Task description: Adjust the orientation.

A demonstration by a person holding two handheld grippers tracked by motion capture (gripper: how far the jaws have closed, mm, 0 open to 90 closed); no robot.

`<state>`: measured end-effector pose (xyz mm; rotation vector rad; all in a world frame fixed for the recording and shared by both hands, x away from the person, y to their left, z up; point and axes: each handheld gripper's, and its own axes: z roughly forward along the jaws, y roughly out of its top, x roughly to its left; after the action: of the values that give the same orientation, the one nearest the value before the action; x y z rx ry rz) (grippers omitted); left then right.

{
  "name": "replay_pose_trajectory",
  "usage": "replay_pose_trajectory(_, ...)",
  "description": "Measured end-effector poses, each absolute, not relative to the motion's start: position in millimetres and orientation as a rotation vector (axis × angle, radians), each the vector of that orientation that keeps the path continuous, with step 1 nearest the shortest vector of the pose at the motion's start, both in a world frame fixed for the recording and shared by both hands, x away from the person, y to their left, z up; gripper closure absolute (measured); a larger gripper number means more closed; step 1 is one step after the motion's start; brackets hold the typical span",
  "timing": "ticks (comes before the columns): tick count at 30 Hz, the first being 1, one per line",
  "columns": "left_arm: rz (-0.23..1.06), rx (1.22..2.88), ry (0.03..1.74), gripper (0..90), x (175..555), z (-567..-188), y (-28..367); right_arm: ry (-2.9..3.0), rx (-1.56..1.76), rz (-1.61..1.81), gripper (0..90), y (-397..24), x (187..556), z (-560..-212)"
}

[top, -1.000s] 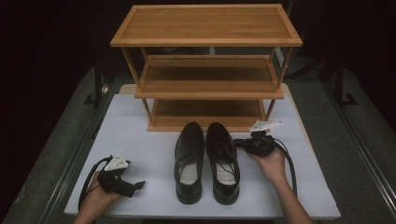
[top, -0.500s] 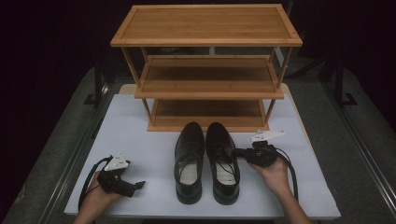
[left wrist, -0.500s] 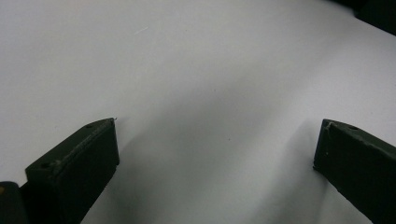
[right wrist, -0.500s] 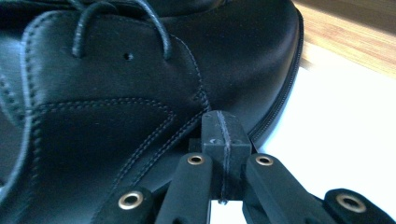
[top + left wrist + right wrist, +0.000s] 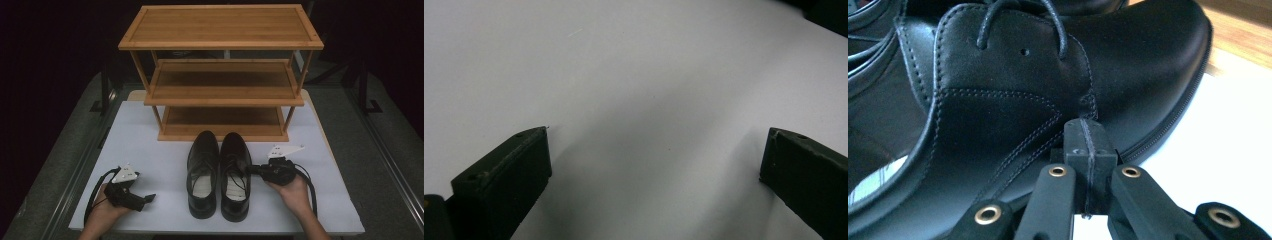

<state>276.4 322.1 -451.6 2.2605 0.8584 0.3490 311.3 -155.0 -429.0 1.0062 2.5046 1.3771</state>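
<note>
Two black leather lace-up shoes stand side by side on the white table top, toes toward the rack: the left shoe (image 5: pixel 202 172) and the right shoe (image 5: pixel 235 172). My right gripper (image 5: pixel 248 169) is shut with nothing between its jaws, its tip at the right shoe's outer side. In the right gripper view the closed jaws (image 5: pixel 1084 137) meet the right shoe (image 5: pixel 1013 105) just below the lacing; whether they touch the leather I cannot tell. My left gripper (image 5: pixel 151 197) rests at the front left of the table, open (image 5: pixel 654 145) over bare white surface.
A three-tier bamboo shoe rack (image 5: pixel 222 75) stands behind the shoes, its shelves bare. The white table top (image 5: pixel 150 145) has dark surroundings, with metal rails along both sides. Cables loop from each gripper beside the hands.
My right gripper has slid left and a little toward the table's front, closing in on the right shoe's side. The left gripper and both shoes have stayed put.
</note>
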Motion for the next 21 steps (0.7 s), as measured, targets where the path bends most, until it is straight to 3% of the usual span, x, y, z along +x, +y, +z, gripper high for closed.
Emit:
replay_pose_trajectory(4,0.348,2.262,0.858,0.0,276,-451,322,2.478,1.029,1.387,89.5,-162,314,-427)
replay_pose_trajectory(7,0.348,2.263,0.858,0.0,277,-451,322,2.452,1.067,1.38,82.3,-166,317,-426)
replay_pose_trajectory(15,0.346,2.223,0.85,0.0,278,-444,318,2.393,1.13,1.369,52.1,-175,320,-418)
replay_pose_trajectory(21,0.311,2.124,0.824,0.0,282,-426,306,2.366,1.107,1.411,43.9,-177,314,-409)
